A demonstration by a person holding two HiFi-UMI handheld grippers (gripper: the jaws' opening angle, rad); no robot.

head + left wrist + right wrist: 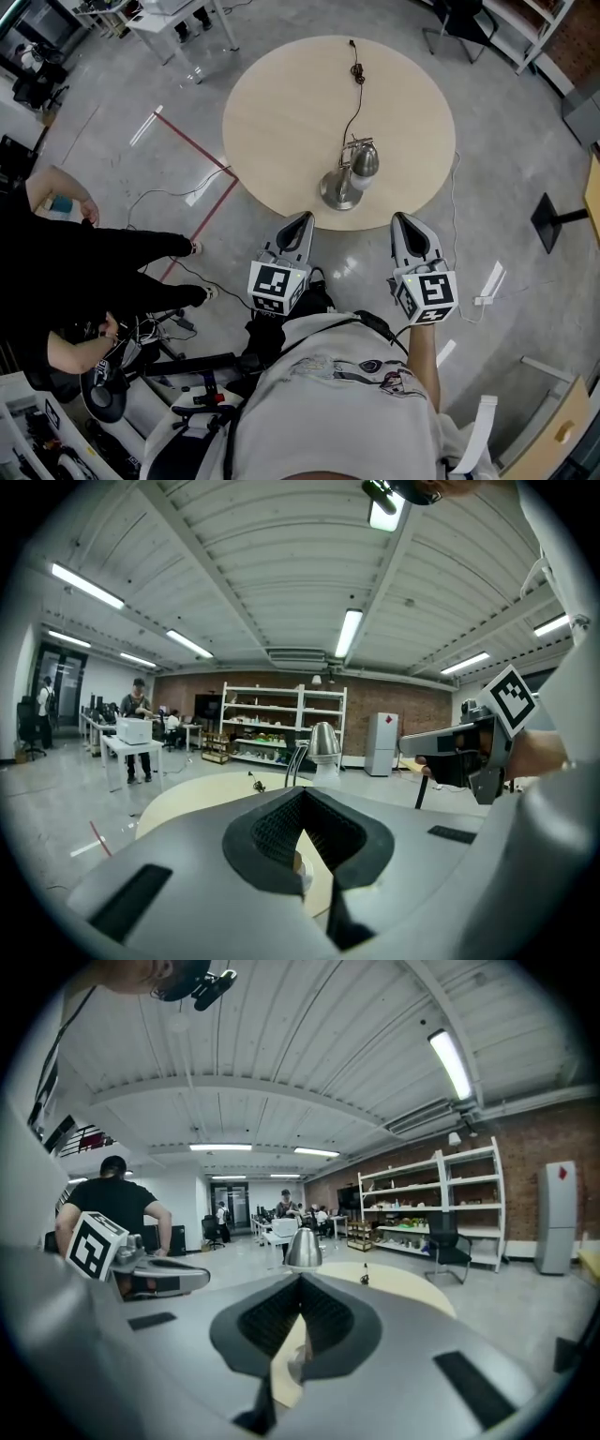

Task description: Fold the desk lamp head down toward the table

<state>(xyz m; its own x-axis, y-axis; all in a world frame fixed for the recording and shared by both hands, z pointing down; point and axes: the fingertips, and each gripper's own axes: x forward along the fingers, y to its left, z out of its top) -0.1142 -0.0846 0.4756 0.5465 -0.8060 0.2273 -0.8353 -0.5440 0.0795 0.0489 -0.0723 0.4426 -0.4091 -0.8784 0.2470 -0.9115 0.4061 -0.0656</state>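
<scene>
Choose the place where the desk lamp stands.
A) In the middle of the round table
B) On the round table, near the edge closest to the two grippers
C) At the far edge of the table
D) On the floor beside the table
B: in the head view the desk lamp stands by the near edge of the round table, just ahead of the left gripper and the right gripper.

Both empty, left claw (304, 221) shut, right claw (404, 221) shut, side by side
</scene>
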